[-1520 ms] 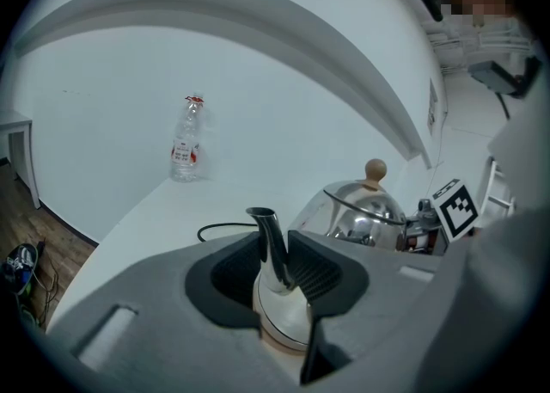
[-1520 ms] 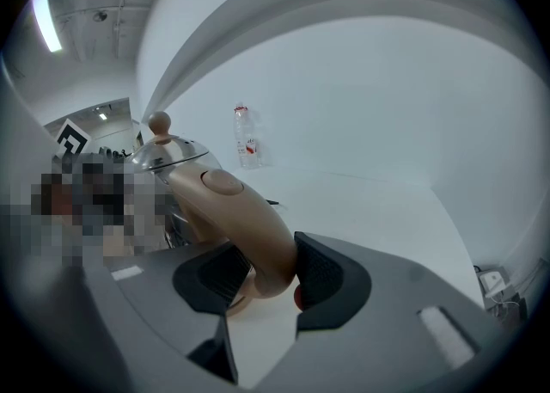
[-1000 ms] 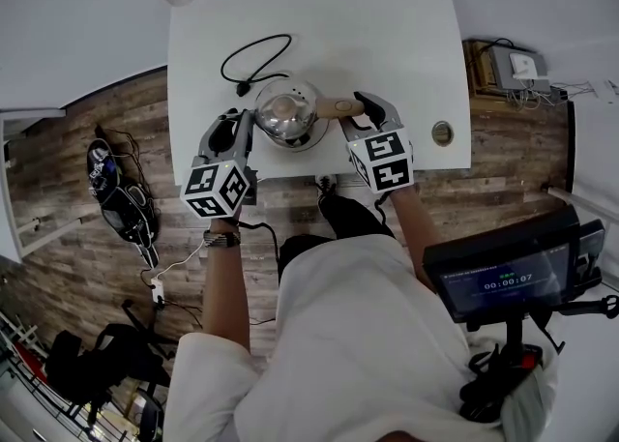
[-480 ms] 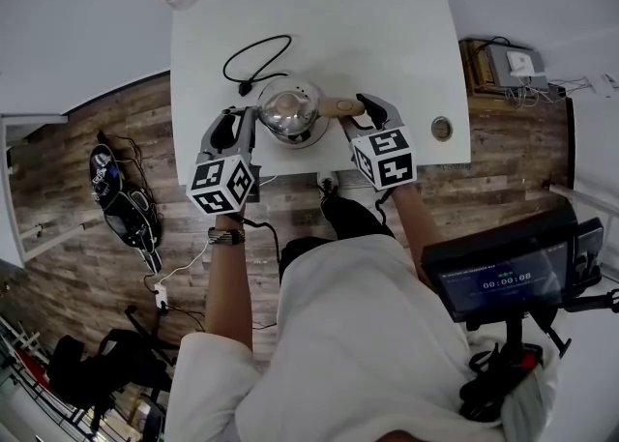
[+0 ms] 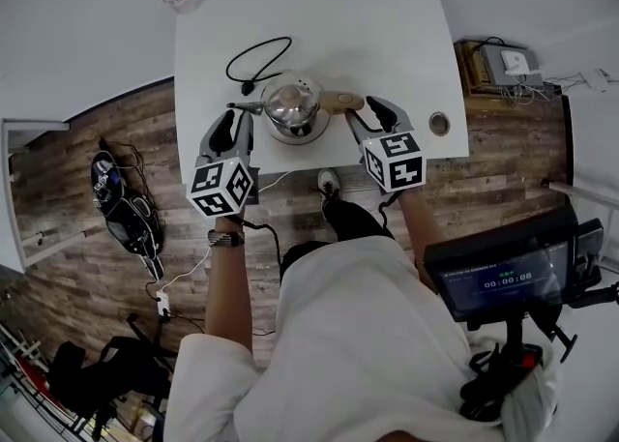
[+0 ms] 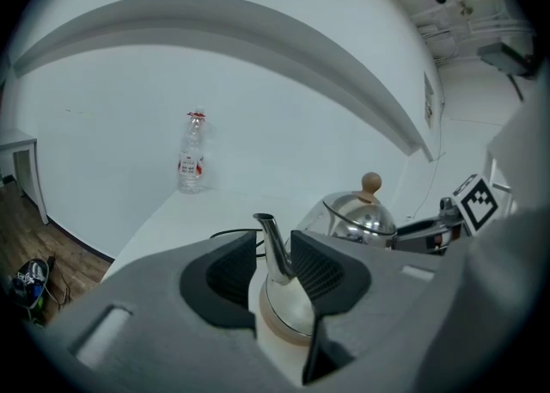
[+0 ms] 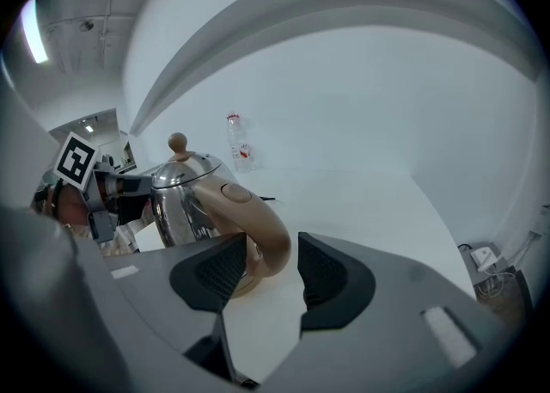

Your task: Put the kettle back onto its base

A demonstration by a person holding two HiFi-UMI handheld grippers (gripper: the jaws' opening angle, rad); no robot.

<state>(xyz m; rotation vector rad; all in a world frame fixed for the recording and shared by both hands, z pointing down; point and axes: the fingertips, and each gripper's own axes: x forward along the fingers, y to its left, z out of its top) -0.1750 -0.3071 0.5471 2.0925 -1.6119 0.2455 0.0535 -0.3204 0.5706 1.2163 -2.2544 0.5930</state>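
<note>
1. Left claw (image 6: 273, 267) is opening, and the spout (image 6: 273, 245) stands between its jaws, not pressed. Right claw (image 7: 262, 271) is opening too, with the handle (image 7: 249, 219) loose between its jaws.
2. The kettle (image 5: 293, 107) stands upright on its base (image 6: 284, 324), near the front edge of the worktop (image 5: 387, 34), between both claws.
3. I judge the releasing step is in hand. Next, both claws should draw straight back without knocking the spout or the handle.
</note>
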